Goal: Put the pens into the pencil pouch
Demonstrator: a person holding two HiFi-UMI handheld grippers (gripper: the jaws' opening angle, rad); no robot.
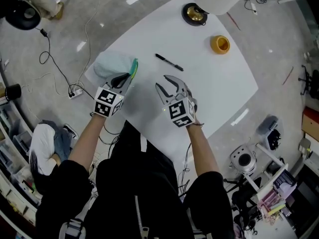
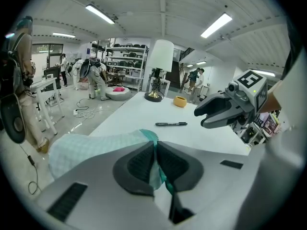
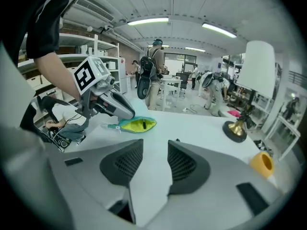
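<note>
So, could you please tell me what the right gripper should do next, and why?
Probably move the right gripper, open and empty, forward over the black pen lying loose on the table. The left gripper is clamped on the pouch edge, so the pouch is ready.

Empty right gripper (image 3: 154,150), jaws apart; left gripper (image 3: 123,116) pinches the pouch (image 3: 138,124).
</note>
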